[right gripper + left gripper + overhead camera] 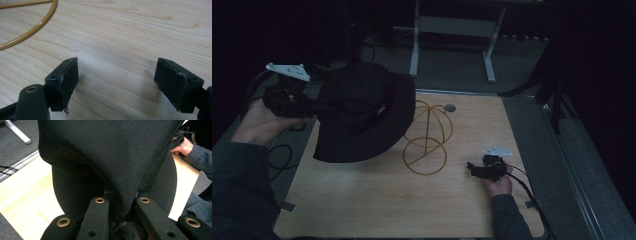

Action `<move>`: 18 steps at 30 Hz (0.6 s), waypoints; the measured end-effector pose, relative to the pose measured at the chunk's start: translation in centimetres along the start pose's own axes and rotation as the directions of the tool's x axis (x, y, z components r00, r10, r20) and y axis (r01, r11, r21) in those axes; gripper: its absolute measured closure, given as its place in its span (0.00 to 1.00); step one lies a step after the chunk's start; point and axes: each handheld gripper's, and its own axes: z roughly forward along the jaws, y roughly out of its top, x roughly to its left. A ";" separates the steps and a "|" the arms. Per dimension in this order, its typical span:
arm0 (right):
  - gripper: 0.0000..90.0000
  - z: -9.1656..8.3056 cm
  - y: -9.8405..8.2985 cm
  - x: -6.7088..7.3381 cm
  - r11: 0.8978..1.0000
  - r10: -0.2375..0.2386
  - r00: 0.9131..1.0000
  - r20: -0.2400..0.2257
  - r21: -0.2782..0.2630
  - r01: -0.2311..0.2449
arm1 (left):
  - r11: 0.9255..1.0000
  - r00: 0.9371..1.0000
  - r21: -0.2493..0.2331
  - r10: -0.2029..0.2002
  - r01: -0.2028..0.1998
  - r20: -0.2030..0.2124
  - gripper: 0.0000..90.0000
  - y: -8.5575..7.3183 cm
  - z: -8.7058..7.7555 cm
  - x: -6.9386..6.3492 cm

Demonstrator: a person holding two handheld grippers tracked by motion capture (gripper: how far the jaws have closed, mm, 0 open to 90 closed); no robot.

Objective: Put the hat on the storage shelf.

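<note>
Left gripper view: the left gripper (pixel 121 217) has its jaws clamped on a fold of a black hat (pixel 110 162). In the high view the hat (pixel 359 112) hangs in the air above the table's (pixel 377 200) left side, just beside a yellow wire hat stand (pixel 427 137). The right gripper (pixel 116 82) rests on the table, jaws wide apart and empty. Judging by this, the hat is lifted but not yet set on the stand.

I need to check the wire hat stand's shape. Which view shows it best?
The high view: the whole gold wire stand stands on the table beside the black hat. The right gripper view catches just a curved piece of its base ring.
</note>
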 end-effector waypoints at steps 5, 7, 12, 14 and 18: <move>0.21 0.0 0.0 0.0 1.000 0.000 1.000 0.000 0.000 0.000 | 1.000 1.000 -0.006 0.004 -0.004 0.011 0.96 0.2 0.0 -0.2; 0.21 0.0 0.0 0.0 1.000 0.000 1.000 0.000 0.000 0.000 | 1.000 1.000 -0.009 0.007 -0.007 0.015 0.96 0.3 0.0 -0.2; 0.21 0.0 0.0 0.0 1.000 0.000 1.000 0.000 0.000 0.000 | 1.000 1.000 -0.016 0.015 -0.015 0.023 0.96 0.8 0.0 -0.5; 0.21 0.0 0.0 0.0 1.000 0.000 1.000 0.000 0.000 0.000 | 1.000 1.000 -0.018 0.018 -0.017 0.026 0.96 1.0 0.0 -0.6; 0.21 0.0 0.0 0.0 1.000 0.000 1.000 0.000 0.000 0.000 | 0.999 0.999 -0.024 0.023 -0.022 0.033 0.96 1.5 0.3 -0.8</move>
